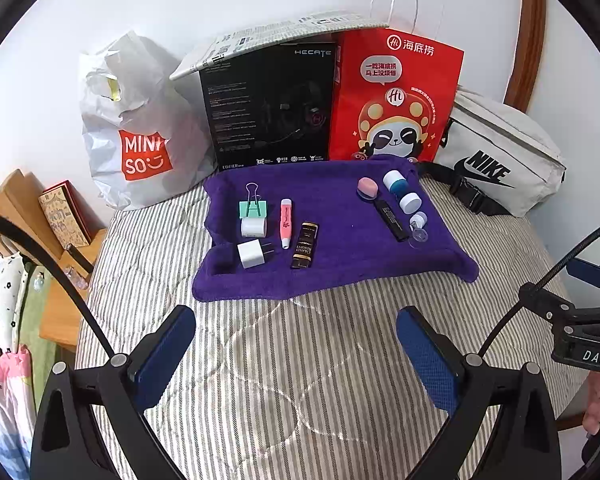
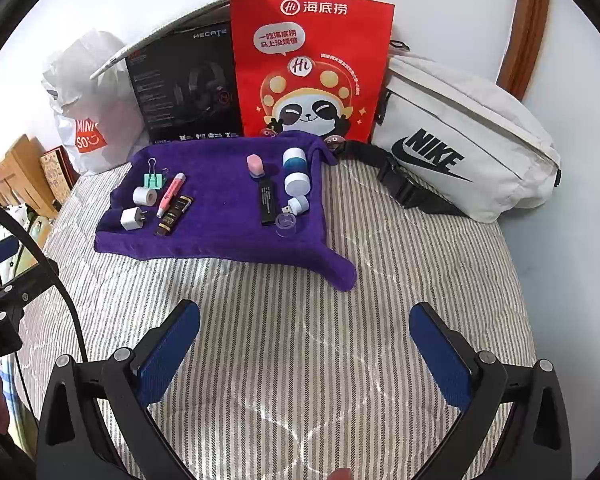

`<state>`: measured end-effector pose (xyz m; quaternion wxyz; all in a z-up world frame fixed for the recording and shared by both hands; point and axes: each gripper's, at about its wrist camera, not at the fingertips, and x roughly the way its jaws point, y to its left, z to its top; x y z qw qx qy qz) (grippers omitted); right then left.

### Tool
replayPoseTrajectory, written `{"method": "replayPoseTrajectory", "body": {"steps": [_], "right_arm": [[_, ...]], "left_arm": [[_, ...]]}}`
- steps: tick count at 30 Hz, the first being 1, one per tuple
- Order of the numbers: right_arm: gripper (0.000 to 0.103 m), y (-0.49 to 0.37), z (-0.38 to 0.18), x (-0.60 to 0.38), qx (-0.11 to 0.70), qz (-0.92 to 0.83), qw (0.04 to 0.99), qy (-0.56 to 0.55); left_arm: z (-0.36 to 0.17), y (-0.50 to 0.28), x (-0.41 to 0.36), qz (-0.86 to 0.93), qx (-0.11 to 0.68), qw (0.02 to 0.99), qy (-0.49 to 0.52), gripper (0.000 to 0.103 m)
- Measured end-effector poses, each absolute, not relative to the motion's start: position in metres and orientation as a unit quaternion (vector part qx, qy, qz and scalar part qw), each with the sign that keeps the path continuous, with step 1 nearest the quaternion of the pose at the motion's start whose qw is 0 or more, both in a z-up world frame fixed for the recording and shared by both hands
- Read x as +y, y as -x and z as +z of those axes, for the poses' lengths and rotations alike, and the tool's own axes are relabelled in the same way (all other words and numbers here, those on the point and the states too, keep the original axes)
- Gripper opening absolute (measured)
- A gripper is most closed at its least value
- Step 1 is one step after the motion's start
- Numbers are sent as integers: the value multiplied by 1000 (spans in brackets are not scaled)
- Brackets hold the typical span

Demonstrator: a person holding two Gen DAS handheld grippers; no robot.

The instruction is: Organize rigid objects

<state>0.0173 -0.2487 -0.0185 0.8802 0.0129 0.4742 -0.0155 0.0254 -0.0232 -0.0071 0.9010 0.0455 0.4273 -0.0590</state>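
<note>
With my left gripper and right gripper both wide open and empty above the striped bedding, the small items crowd the purple towel, so a clumsy reach may roll the clear cap off.

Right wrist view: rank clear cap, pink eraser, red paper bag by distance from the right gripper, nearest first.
From the right gripper, open above the striped bedding:
1. Clear cap, near edge of the purple towel, right cluster.
2. Pink eraser, farther back on the towel.
3. Red paper bag, upright behind the towel.
</note>
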Motion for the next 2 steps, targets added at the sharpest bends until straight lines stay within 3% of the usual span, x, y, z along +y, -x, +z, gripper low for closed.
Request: {"method": "replayPoseTrajectory", "body": {"steps": [2], "right_arm": [[103, -17, -19, -250, 475, -16, 880, -13]], "left_arm": [[-6, -27, -24, -59, 424, 903, -46, 102]]}}
